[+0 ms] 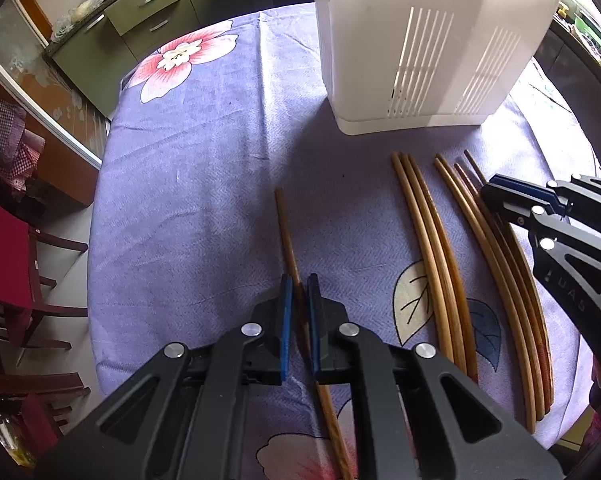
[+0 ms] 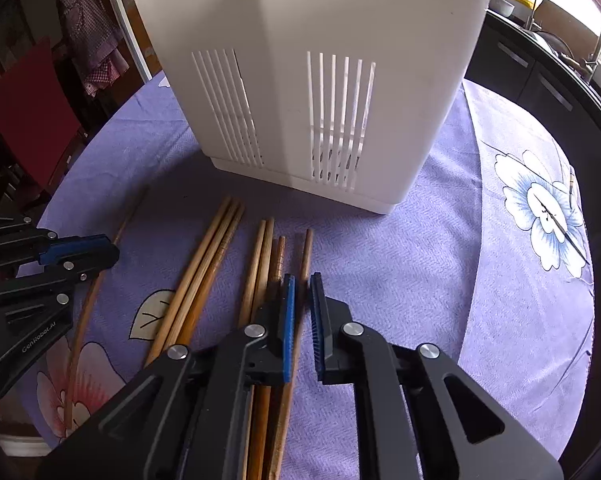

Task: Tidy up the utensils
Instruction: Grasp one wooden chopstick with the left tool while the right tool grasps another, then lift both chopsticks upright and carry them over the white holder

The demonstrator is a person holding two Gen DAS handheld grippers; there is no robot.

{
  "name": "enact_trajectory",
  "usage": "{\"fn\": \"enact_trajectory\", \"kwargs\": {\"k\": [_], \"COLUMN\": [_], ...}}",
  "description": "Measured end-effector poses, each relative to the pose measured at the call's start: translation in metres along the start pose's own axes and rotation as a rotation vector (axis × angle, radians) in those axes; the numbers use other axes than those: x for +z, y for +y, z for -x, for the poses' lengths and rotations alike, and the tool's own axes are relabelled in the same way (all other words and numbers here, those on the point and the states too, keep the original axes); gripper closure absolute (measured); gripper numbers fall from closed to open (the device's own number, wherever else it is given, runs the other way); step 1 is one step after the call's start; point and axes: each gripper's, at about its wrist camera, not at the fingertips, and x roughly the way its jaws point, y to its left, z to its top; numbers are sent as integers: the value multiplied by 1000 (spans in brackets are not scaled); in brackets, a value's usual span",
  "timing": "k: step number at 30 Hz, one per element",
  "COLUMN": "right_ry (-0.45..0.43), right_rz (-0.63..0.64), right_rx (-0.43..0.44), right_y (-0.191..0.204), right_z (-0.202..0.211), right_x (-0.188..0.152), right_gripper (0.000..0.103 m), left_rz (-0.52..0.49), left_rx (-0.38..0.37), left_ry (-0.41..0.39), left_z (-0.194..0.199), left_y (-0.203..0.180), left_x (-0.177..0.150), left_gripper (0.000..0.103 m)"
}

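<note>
I have the left gripper [image 1: 299, 294] pointed steeply down at the table, and its blue pads [image 1: 286, 312] are clamped on a single chopstick [image 1: 287, 236] that lies apart from the others on the purple flowered tablecloth [image 1: 204, 168]. The stick runs between the pads and on toward the white slotted utensil holder [image 1: 432, 40], which stands upright at the far side of the cloth. To the right of that stick I see a trio of chopsticks [image 1: 432, 248] lying side by side, and further right a second bunch [image 1: 500, 272] in mixed light and dark wood. My right gripper [image 2: 302, 296] is over that second bunch; in its own view the jaws are drawn close together, and the rightmost chopstick [image 2: 306, 256] of the bunch runs up through the narrow gap between the pads. It looks pinched there, though I cannot make out the contact itself. The rest of that bunch lies just left of the left pad, on the cloth. The holder stands close beyond both grippers, its slotted walls facing me.
</note>
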Motion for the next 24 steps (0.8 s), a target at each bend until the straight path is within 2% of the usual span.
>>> {"fn": "enact_trajectory", "kwargs": {"k": [7,12,17,24], "right_ry": [-6,-15,-46,-100], "right_rz": [1,-31,-45,-71], "right_rx": [-4,24,37,60], "right_y": [3,-12,-20,-30], "right_z": [0,9,22,46], "right_x": [3,-5,-6,-4], "right_gripper": [96,97,97,97], "left_rz": [6,35,41,40], "left_rx": [5,-21,-19,-50], "left_ry": [10,4,-62,-202], "left_z": [-4,-3,15,70], "left_y": [0,3,4,6], "left_x": [8,9,9,5], "left_gripper": [95,97,98,98]}}
